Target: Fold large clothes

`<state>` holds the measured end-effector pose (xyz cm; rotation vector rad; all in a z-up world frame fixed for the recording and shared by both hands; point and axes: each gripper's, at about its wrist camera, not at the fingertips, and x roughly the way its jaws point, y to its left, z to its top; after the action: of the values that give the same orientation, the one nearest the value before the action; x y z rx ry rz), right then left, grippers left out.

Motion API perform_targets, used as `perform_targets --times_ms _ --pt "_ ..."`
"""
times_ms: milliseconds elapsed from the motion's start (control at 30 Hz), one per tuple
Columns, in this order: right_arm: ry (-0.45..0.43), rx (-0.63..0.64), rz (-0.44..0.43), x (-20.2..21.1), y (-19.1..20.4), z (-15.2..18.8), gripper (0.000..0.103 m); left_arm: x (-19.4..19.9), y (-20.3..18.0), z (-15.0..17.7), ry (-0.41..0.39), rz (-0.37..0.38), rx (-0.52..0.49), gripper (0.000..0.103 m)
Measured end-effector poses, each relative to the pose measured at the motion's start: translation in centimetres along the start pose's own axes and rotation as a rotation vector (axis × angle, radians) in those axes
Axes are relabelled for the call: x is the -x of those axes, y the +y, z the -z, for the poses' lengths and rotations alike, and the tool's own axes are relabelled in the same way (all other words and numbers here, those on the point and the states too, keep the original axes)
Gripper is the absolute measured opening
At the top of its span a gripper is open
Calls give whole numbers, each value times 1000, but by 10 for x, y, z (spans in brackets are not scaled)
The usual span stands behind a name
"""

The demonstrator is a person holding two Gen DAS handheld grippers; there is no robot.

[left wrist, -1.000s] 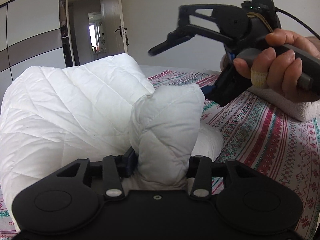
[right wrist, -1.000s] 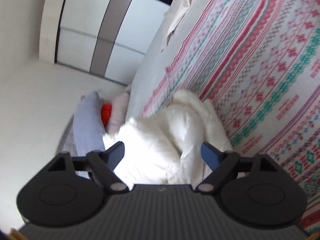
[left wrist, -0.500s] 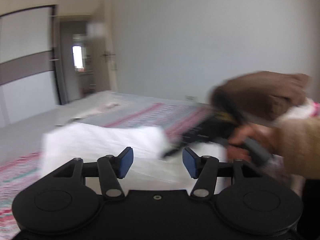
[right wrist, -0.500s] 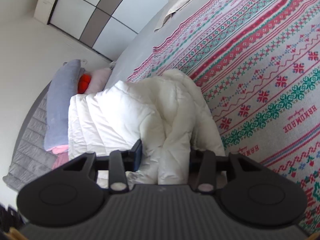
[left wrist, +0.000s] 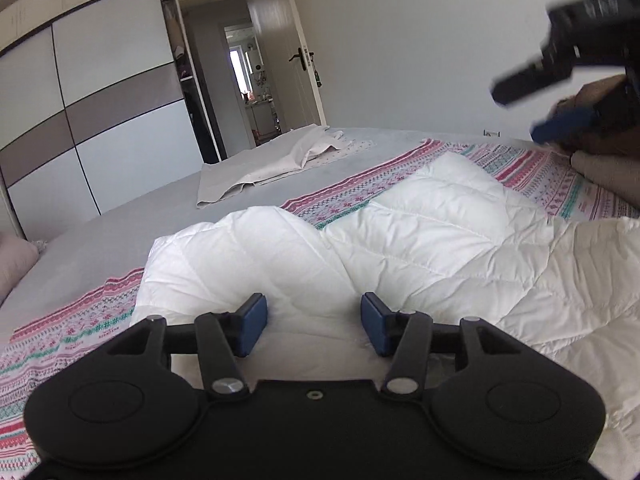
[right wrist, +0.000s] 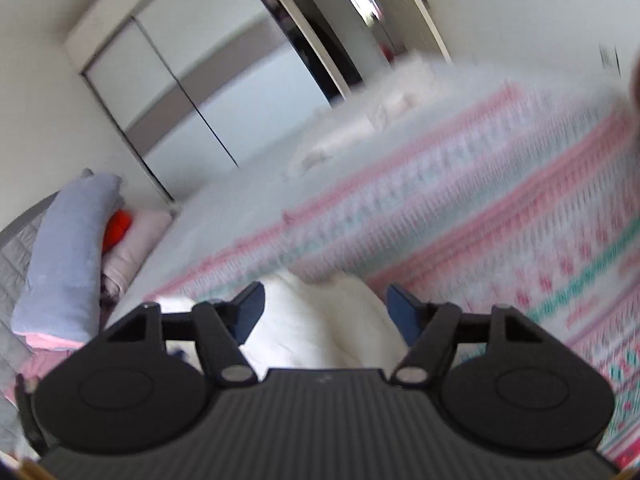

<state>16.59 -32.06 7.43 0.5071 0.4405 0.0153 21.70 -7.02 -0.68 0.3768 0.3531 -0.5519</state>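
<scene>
A white quilted jacket (left wrist: 420, 232) lies folded on the patterned bedspread (left wrist: 72, 328). My left gripper (left wrist: 314, 320) hovers just over its near edge; its jaws are closing slightly, the blue pads (left wrist: 256, 326) touch no fabric, and nothing is gripped. My right gripper (left wrist: 516, 114) is up in the air at the upper right of the left wrist view, blurred, a hand behind it, with nothing between its fingers. In the right wrist view the jaws of this gripper (right wrist: 324, 308) are opening above the jacket (right wrist: 320, 324), which shows through the gap below.
A beige garment (left wrist: 272, 164) lies crumpled on the grey sheet at the bed's far side. Beyond stand a sliding wardrobe (left wrist: 92, 112) and an open door (left wrist: 296, 64). A lilac pillow (right wrist: 68, 248), a pink one and something orange (right wrist: 118, 228) are at the headboard.
The left gripper let go of the bunched jacket part it held a second ago and now stands over the flattened jacket. The right gripper clamped the jacket, then released it and lifted away.
</scene>
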Motion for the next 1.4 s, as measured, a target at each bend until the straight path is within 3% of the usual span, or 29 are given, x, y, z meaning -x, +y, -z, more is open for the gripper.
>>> perform_targets --times_ms 100,167,233,300,367,433,567,633,800,1033,1133,1167,1233,1300,1400 --pt "-57 73 -72 -4 39 10 53 0 -6 -2 7 1 -41 51" --pt "-65 120 -73 -24 51 24 44 1 -5 -5 9 14 -64 51" --pt "-57 188 66 -49 49 39 35 5 2 -9 2 41 -63 51" --pt "-25 157 180 -70 32 49 29 9 18 -16 -28 70 11 53" --pt "-6 78 192 -79 12 54 28 5 32 -25 -60 35 101 53" --pt "-12 55 187 -79 4 56 28 -10 42 -32 -67 -57 148 53" --pt "-17 38 199 -85 -10 61 28 -54 52 -22 33 -162 209 53" --pt "-13 31 210 -92 -22 65 28 -72 54 -10 77 -174 243 53" --pt "8 -31 194 -110 -41 72 28 -89 60 10 101 -177 326 53" --pt "30 -39 185 -123 -46 77 28 -87 59 14 110 -211 330 55" --pt "35 -88 118 -114 -53 70 32 -65 62 6 107 -219 350 56" --pt "49 -114 90 -110 -55 66 34 -54 64 3 100 -215 370 63" --pt "82 -166 6 -101 -60 55 61 -30 66 -2 93 -207 413 91" --pt "90 -187 -53 -88 -61 46 76 -5 71 -3 72 -162 468 95" --pt "86 -164 -64 -69 -59 38 91 22 80 2 88 -120 592 103"
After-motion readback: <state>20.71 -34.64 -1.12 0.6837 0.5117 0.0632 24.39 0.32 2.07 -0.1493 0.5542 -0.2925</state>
